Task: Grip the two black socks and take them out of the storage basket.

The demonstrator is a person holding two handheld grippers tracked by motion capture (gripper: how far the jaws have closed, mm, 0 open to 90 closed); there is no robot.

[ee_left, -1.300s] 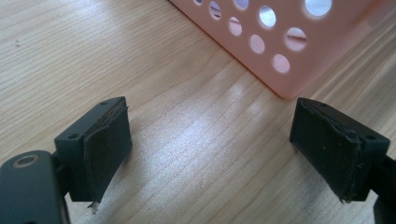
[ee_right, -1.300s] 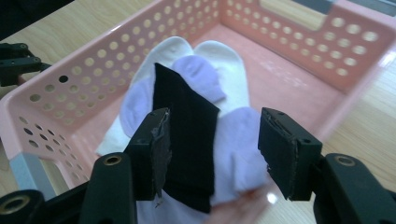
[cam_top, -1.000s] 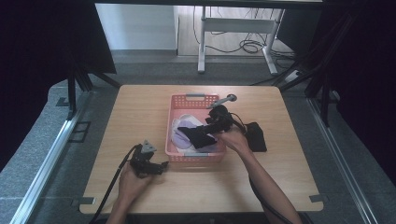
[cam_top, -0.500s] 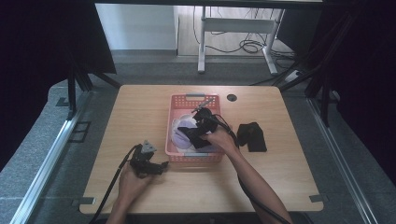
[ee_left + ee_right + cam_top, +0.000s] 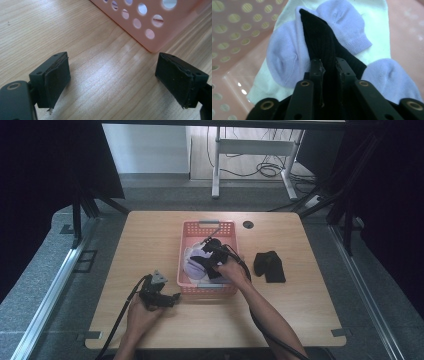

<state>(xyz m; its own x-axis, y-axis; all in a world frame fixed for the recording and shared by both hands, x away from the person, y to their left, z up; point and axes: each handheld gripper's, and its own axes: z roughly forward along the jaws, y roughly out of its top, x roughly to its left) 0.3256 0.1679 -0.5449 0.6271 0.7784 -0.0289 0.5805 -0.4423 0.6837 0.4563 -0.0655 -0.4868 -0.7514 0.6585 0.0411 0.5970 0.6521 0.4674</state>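
The right gripper [image 5: 328, 65] has just been closing and now pinches a black sock [image 5: 322, 47] lying on white-and-lilac socks [image 5: 284, 57] inside the pink basket [image 5: 208, 225] at table centre. The left gripper [image 5: 112, 80] rests near-left of the basket, jaws wide apart, empty. Another black sock [image 5: 270, 266] lies right of the basket.

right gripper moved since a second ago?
Yes. The right gripper has shifted left from near the basket's right rim, by the table's black sock, to inside it, and its jaws have just closed on a black sock.
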